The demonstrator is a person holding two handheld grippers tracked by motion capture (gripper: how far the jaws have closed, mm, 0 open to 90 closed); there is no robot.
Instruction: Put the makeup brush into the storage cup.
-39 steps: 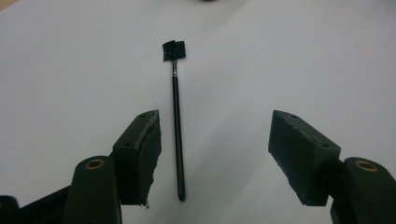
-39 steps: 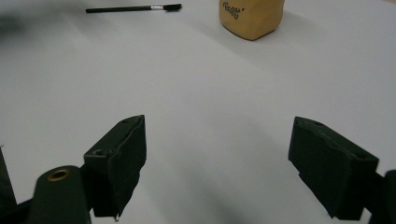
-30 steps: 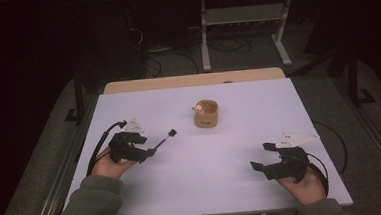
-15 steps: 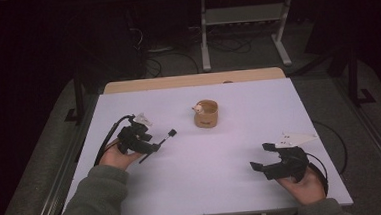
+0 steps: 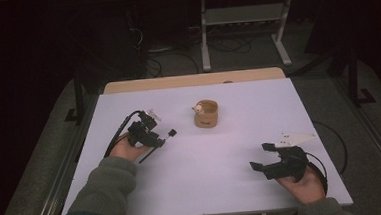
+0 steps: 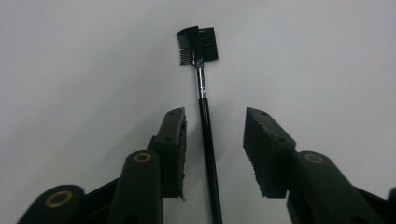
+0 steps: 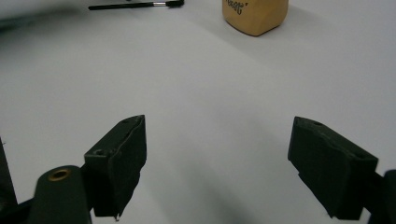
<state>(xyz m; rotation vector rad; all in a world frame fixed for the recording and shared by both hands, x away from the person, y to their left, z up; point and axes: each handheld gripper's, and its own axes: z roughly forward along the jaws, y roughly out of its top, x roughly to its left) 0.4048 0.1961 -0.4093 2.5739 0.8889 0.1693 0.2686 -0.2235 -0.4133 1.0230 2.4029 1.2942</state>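
A thin black brush with a comb-and-bristle head lies flat on the white table. In the left gripper view its handle runs between the jaws of my left gripper, closer to the left-hand jaw, and the jaws stand apart from it. From the high view the left gripper sits at the table's left, over the handle of the brush. My right gripper rests near the front right, open, nothing between its jaws.
A tan cup with a small white thing at its rim stands mid-table, behind both grippers; it also appears as the cup in the right gripper view, with the brush to its left. Cables trail from both grippers.
My left hand has moved forward and to the right, bringing its gripper over the brush handle. The brush, the cup and the right gripper have stayed put.
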